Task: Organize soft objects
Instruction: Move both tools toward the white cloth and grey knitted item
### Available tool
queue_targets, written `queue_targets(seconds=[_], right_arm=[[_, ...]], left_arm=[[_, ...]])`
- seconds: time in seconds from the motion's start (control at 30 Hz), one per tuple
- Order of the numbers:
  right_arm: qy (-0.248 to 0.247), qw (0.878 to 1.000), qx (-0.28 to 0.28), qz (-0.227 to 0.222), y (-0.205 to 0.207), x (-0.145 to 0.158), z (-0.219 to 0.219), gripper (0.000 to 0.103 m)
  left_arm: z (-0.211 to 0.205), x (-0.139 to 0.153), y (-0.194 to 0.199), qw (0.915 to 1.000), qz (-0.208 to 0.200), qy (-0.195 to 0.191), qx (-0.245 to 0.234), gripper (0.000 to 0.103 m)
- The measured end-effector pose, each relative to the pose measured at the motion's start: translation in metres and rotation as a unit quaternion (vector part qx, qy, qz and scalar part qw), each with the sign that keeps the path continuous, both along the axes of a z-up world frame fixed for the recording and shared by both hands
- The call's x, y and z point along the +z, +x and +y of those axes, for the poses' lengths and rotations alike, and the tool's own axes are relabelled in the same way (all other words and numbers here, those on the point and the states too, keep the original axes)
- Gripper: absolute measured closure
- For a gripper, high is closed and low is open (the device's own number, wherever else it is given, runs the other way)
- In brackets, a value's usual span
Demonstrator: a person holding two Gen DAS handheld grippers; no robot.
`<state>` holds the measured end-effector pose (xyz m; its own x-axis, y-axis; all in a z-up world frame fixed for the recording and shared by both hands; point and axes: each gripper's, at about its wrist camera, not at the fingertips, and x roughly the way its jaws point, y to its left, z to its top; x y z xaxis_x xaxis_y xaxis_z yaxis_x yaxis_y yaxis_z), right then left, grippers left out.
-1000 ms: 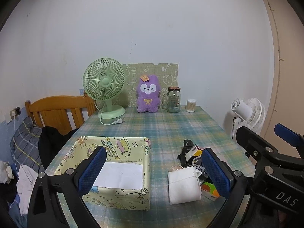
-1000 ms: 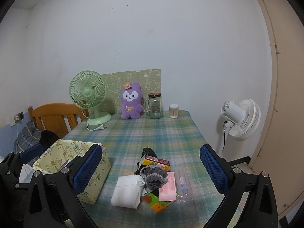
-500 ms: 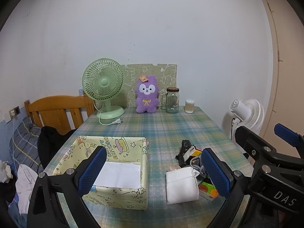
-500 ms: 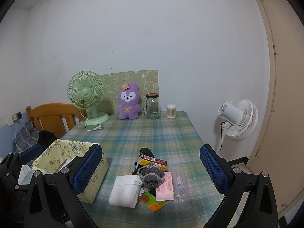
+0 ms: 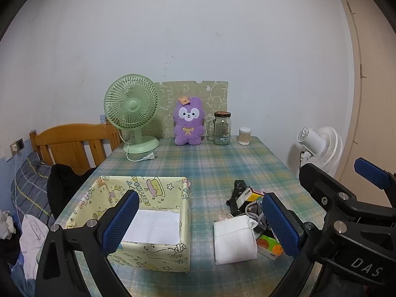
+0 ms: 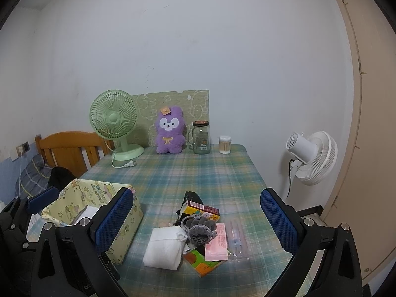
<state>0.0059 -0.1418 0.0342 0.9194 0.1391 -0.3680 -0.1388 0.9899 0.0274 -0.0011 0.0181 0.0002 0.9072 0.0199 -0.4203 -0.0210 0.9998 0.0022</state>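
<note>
Hovering above the near edge of the plaid-clothed surface [image 5: 222,163], with the left gripper [image 5: 198,225] and the right gripper [image 6: 195,220] both released, blue-padded jaws spread wide and grasping nothing. Sitting at near left on the surface: an open yellow cartoon-printed fabric box [image 5: 138,217] with a white sheet lying flat on its bottom. Lying just right of the box: a folded white soft cloth pad [image 6: 164,248], touching a small heap of things. Resting in that heap: a grey mesh bath puff [image 6: 200,229] on top, beside a pink flat packet [image 6: 217,243], an orange-and-green carton [image 6: 201,259], a small colourful printed box [image 6: 201,210] and something black behind, too tangled to tell. Lying at the heap's right edge: clear plastic tubes [image 6: 236,238]. Standing at the far edge, well apart from the heap: a purple plush bunny [image 5: 189,125] upright against a green patterned board, a mint-green desk fan [image 5: 132,110] to its left, a glass jar with a handle [image 5: 222,128] and a small cup of cotton swabs [image 5: 244,136] to its right. Standing beyond the surface's right side: a white fan [image 6: 311,157].
</note>
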Motion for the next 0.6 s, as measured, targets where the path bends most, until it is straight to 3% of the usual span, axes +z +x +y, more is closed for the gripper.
queue_targets(seconds=[0.6], right_arm=[[-0.001,1.000,0.004,-0.005,-0.0021,0.0013,0.0016,0.000]], left_arm=[[-0.0026,0.0014,-0.0004,1.0000,0.001,-0.004,-0.004,0.005]])
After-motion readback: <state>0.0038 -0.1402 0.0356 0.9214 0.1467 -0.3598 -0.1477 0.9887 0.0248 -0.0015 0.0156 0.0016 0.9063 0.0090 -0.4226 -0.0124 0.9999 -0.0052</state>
